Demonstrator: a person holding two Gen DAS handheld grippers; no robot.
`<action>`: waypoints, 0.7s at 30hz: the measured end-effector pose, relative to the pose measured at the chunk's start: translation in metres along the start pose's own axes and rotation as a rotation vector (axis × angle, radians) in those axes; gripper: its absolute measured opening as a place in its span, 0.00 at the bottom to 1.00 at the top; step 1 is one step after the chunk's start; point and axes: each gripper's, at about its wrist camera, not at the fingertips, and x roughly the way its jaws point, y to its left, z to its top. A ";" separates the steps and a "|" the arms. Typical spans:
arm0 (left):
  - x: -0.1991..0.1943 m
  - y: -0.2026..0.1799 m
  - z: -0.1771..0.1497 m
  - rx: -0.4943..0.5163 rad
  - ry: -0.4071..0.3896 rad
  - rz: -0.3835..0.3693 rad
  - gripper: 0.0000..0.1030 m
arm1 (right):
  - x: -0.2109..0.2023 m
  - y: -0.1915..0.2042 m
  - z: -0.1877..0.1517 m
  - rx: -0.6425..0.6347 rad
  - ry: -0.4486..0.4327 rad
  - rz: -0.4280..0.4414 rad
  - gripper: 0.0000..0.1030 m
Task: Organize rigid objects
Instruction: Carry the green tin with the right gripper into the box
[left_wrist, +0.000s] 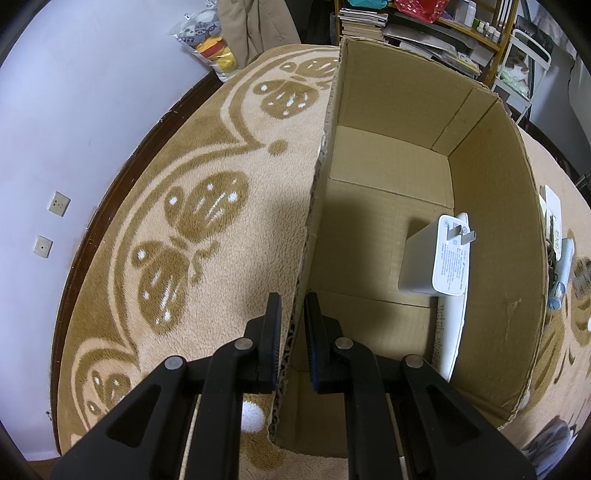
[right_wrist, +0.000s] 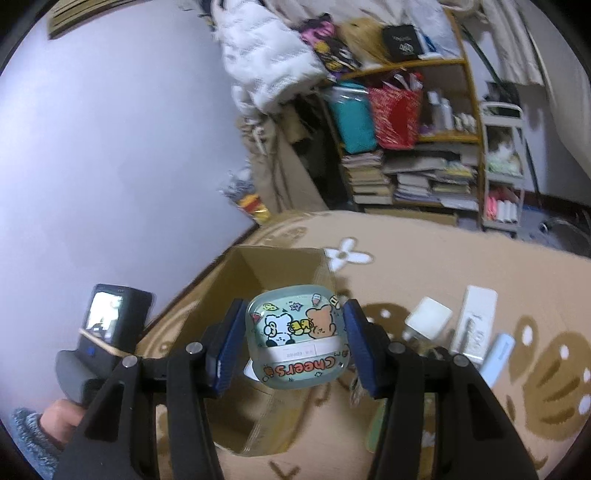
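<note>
- The left gripper (left_wrist: 291, 314), black with ribbed dark-blue pads, is pressed together on the near left wall of the open brown corrugated cardboard box (left_wrist: 491, 229), one finger outside and one inside, pinching the raw fluted edge.
- The box sits on a plush beige rug (left_wrist: 229, 229) with a fleecy pile and tan butterfly motifs.
- Inside the box, a white rectangular plastic charger block with two flat metal prongs (left_wrist: 436, 258) rests against the right wall, on top of a long flat white box (left_wrist: 452, 332) that leans there too.
- The right gripper (right_wrist: 295, 341) pinches a glossy pale-green rounded-square case printed with cartoon bears and the word "Cheers" (right_wrist: 295, 339), one blue pad on each side, holding it in the air over the cardboard box (right_wrist: 258, 273).
- On the rug to the right of the box lie a white rounded cube adapter (right_wrist: 428, 317), a tall white carton (right_wrist: 474, 321) and a slim pale-blue stick-shaped item (right_wrist: 496, 358), close together.
- A hand (right_wrist: 61, 421) in a knitted grey-blue cuff grips the left gripper's handle at the lower left of the right wrist view.
</note>
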 end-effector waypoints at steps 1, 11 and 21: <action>0.000 0.000 0.000 0.001 -0.001 0.000 0.11 | 0.000 0.005 0.000 -0.011 -0.007 0.012 0.56; 0.000 -0.002 -0.001 0.007 -0.005 0.001 0.11 | 0.028 0.036 -0.015 -0.074 0.025 0.098 0.56; -0.002 -0.004 -0.003 0.018 -0.010 0.010 0.11 | 0.060 0.032 -0.037 -0.067 0.082 0.115 0.56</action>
